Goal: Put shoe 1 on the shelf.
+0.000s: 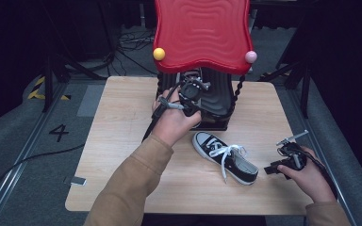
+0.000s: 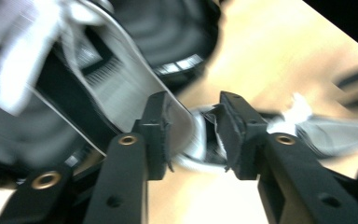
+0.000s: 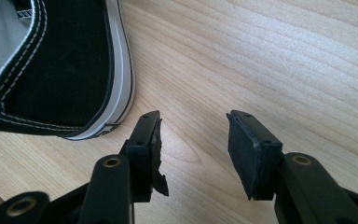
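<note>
Table (image 1: 122,141): pale wood, visible grain, matt.
Sneaker (image 1: 224,157): black cloth upper, white stitching, white rubber-like sole edge, white cloth laces.
Rack top (image 1: 201,33): red plastic, glossy, rippled surface.
Right gripper (image 3: 193,149): black matt plastic jaws, brass-coloured metal inserts, dark rubbery pads (image 3: 249,154) with a worn, torn edge.
Sleeve (image 1: 132,183): tan cloth.

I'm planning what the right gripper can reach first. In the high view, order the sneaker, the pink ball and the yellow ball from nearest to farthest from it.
From the right gripper, at the table's right edge:
1. Sneaker, just to its left on the table.
2. Pink ball, at the red top's right corner, far side.
3. Yellow ball, at the red top's left corner.
</note>
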The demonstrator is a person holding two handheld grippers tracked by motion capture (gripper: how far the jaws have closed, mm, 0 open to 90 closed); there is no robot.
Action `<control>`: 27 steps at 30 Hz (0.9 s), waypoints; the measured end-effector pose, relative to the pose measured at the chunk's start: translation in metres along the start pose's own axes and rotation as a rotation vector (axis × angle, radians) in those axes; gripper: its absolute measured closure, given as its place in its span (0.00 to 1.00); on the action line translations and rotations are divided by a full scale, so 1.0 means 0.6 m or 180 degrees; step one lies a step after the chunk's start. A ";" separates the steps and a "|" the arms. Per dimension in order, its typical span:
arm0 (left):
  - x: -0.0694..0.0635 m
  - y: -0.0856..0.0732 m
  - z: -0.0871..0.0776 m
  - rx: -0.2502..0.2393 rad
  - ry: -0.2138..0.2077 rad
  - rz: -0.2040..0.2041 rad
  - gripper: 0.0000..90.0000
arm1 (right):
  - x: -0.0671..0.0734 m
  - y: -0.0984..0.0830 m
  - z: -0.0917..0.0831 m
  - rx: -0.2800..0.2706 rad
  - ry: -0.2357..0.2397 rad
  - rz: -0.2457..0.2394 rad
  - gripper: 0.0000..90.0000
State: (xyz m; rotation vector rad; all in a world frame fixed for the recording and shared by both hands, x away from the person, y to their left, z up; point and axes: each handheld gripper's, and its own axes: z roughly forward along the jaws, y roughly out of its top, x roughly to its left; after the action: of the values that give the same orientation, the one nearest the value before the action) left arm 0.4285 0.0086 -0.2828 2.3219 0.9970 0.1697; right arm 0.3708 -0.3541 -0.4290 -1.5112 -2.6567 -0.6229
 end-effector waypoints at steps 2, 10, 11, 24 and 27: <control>-0.008 -0.011 -0.002 0.0120 -0.0069 0.0114 0.76 | 0.000 0.000 0.001 0.0002 0.0000 -0.0002 0.61; -0.017 -0.056 0.020 0.0408 -0.0153 0.0258 0.92 | 0.001 0.001 0.004 0.0024 0.0011 -0.0001 0.61; -0.017 -0.056 0.020 0.0408 -0.0153 0.0258 0.95 | 0.001 0.001 0.004 0.0024 0.0011 -0.0001 0.61; 0.005 -0.076 0.092 0.0363 -0.0031 0.0092 1.00 | 0.001 0.002 0.007 0.0045 0.0016 -0.0022 0.61; 0.012 -0.071 0.100 0.0376 0.0028 0.0043 1.00 | 0.002 0.002 0.006 0.0031 0.0006 -0.0022 0.61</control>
State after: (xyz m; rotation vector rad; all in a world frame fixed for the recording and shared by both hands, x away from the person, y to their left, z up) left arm 0.4277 0.0078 -0.3567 2.4370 1.0207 0.1298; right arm 0.3720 -0.3511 -0.4317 -1.4989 -2.6609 -0.6105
